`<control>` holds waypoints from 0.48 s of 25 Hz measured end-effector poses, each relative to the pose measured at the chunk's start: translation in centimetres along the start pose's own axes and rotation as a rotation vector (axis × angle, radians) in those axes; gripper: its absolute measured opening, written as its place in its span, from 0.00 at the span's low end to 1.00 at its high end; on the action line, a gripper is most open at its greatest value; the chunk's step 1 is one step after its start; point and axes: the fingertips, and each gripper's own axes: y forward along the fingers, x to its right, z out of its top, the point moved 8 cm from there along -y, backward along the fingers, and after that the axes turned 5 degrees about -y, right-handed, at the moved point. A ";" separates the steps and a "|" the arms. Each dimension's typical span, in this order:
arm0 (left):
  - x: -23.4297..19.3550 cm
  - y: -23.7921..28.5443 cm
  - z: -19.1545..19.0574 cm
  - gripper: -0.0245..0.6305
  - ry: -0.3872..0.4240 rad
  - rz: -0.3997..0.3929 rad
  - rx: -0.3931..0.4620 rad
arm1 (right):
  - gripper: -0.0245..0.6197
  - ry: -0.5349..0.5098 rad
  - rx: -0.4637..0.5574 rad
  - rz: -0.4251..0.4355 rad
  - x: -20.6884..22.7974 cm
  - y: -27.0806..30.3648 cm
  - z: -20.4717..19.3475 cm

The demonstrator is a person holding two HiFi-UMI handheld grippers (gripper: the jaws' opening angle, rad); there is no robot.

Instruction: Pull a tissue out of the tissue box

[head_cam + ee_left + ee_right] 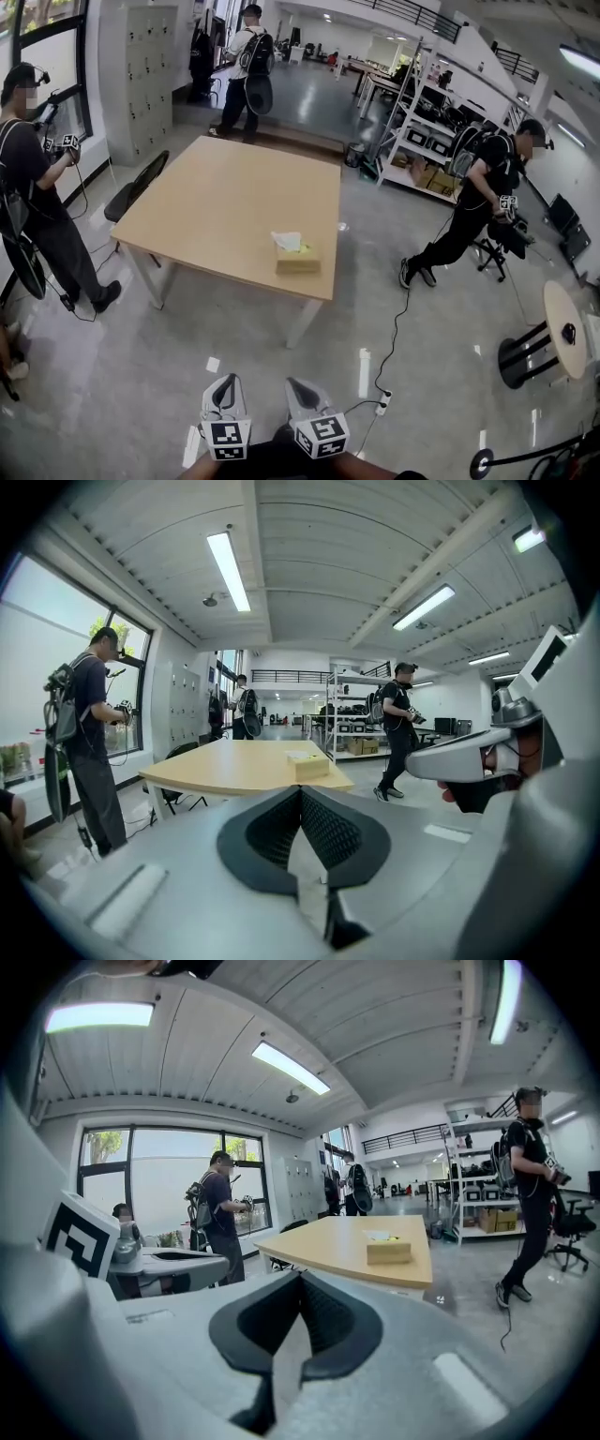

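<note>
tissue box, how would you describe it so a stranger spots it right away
Find the big light wooden table mid-room. Near its front right corner, seen from the head view, sits the tissue box, the only thing on it: a tan carton with a white tissue poking from its top.

The head view looks steeply down from well back, the worktop (220, 197) mid-frame. Both gripper views face forward, low and slightly downward, sharing that distant worktop and tissue box (297, 261).
</note>
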 end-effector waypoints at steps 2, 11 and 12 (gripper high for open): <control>0.5 0.3 -0.1 0.07 -0.001 -0.009 -0.013 | 0.02 0.004 -0.008 0.009 0.4 0.1 0.0; 2.2 5.2 0.4 0.07 0.002 0.028 -0.066 | 0.03 0.021 -0.020 0.040 5.5 3.3 0.3; 2.5 6.0 0.5 0.07 0.001 0.034 -0.071 | 0.03 0.021 -0.021 0.046 6.4 3.8 0.4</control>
